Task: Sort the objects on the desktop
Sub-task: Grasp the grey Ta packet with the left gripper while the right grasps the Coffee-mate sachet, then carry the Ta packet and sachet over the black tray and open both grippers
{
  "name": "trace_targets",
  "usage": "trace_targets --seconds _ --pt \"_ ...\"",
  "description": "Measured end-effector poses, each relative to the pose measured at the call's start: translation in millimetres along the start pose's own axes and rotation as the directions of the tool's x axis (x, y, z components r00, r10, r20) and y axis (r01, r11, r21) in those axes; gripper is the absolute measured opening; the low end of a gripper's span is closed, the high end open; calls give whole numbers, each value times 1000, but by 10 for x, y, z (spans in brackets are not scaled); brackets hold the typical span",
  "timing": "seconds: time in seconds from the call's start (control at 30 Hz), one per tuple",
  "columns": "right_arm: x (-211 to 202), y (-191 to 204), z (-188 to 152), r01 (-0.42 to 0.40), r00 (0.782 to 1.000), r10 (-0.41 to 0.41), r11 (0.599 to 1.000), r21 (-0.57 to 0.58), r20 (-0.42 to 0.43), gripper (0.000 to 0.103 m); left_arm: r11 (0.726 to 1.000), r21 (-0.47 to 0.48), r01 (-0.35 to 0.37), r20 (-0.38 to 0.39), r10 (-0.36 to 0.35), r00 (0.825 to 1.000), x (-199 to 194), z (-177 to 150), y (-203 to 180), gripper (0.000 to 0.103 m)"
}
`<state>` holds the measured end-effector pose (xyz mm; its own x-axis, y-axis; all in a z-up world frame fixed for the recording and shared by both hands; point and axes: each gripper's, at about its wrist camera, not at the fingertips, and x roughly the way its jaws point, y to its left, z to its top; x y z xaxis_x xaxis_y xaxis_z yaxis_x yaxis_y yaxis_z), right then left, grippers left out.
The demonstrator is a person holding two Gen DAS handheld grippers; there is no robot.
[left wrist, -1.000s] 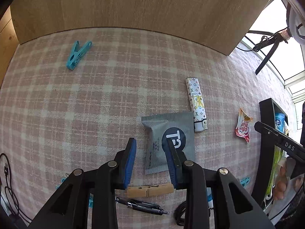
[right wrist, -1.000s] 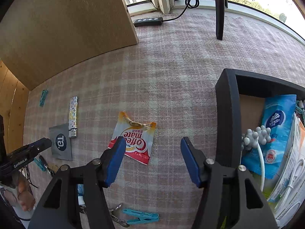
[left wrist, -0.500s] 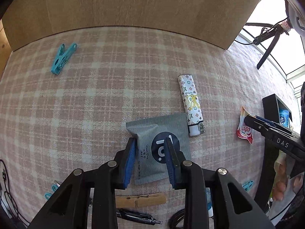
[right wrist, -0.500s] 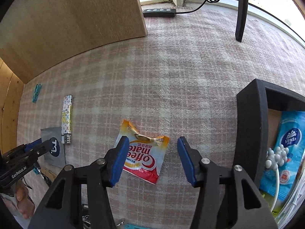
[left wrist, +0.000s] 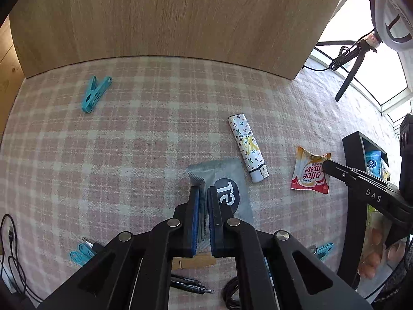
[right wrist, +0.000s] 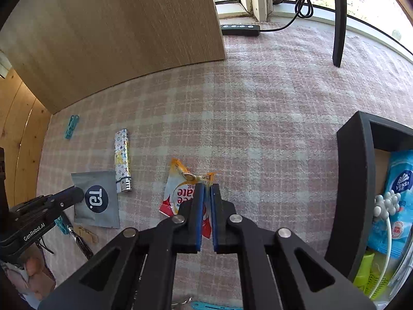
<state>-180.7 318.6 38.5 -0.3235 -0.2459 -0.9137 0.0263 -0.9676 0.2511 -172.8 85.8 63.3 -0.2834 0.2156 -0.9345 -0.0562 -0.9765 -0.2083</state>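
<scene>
The left gripper (left wrist: 204,193) is clenched on the grey sachet (left wrist: 227,180), its blue pads pinching the left part of the packet, which is bunched up between them. The right gripper (right wrist: 207,190) is clenched on the creamer packet (right wrist: 180,191), and the right edge of that packet is crumpled between its pads. Both packets are over the plaid cloth (left wrist: 142,142), and I cannot tell if they are lifted off it. I take the lighter (left wrist: 247,147) as the landmark. The grey sachet is just beside its lower end, on the left in the left wrist view. The creamer packet is near it on the right side. A teal clip (left wrist: 95,93) lies well apart from the lighter, to the upper left, close to the wooden board (left wrist: 167,18) that stands at the far edge of the cloth. The black bin (right wrist: 353,180) is far to the right of the lighter, behind the creamer packet, and it holds a blue tissue pack (right wrist: 397,196). Nearer to the camera than the lighter, under the left gripper, there are a wooden peg (left wrist: 196,262), a pen (left wrist: 191,285) and two more teal clips (left wrist: 80,253), partly hidden.
</scene>
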Motion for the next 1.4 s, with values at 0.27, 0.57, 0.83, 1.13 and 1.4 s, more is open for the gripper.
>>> trace_targets --seconds 0.27,0.57,0.83,1.13,1.4 --pt "-450 -216 86 -17 997 16 1000 20 75 4 998 14 63 54 -63 997 -409 124 -111 5" --pt "-1184 -1068 33 41 985 -63 989 139 161 4 973 139 186 68 -196 978 -500 343 -1174 5" --pt "-1697 -2039 -176 110 962 -179 945 308 205 5 922 245 300 18 -314 949 -411 341 -2274 6" --pt "-1917 -2584 -406 160 942 -262 900 406 208 8 868 292 403 -78 -398 914 -188 210 -3139 31" --pt "-1977 -2715 -506 151 942 -265 883 445 206 37 881 332 336 -52 -339 939 -187 158 -3145 45"
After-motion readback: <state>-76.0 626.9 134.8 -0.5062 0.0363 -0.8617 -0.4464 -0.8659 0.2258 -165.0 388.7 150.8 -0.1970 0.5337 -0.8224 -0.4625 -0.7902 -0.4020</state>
